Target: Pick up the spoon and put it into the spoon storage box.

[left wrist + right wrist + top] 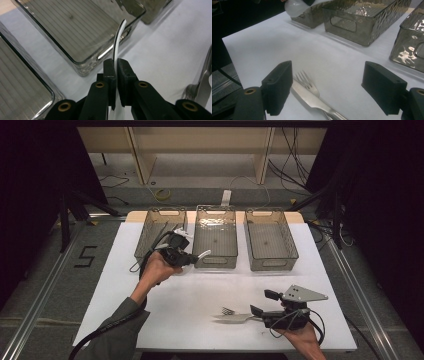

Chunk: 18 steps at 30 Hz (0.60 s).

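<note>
My left gripper [192, 258] is shut on the handle of a white plastic spoon [202, 255], held in the air at the front edge of the middle bin [216, 262]. In the left gripper view the spoon [118, 40] stands edge-on between the closed pads, curving up over the middle bin [75, 32]. My right gripper [264, 302] rests low near the table's front right, open. Between its wide jaws lie a metal fork [305, 81] and a knife [317, 100], touched by neither pad. The pair lies just left of that gripper, fork [229, 311] behind knife [232, 318].
Three smoky transparent bins stand in a row at the back of the white table [125, 300]: left [150, 245], middle, right [272, 262]. Thin dark items lie in the left one. Dark floor and rails surround the table.
</note>
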{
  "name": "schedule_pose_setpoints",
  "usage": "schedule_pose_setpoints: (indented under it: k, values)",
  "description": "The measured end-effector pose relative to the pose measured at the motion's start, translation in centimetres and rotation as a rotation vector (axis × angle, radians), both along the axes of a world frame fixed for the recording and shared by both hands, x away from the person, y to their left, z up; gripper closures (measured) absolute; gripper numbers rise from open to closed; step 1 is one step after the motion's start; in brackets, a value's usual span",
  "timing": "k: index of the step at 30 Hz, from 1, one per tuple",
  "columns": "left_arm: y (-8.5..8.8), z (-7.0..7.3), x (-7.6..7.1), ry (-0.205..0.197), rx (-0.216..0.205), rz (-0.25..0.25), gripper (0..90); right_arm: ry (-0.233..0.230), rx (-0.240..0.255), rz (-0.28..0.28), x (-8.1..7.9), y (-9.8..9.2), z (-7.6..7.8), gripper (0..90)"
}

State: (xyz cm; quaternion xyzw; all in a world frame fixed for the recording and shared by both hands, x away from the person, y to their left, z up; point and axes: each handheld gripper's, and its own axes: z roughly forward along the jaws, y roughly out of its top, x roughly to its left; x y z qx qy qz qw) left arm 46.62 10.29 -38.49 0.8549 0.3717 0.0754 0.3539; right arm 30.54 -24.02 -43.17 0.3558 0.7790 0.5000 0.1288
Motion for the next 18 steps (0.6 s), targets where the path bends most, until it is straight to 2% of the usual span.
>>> schedule_pose_setpoints:
  k: [18]
  values:
    - [-0.3,1.2,2.5,-0.016,-0.070,0.051,85.3,0.003,0.002,0.000,0.0,0.0,0.0,25.2]
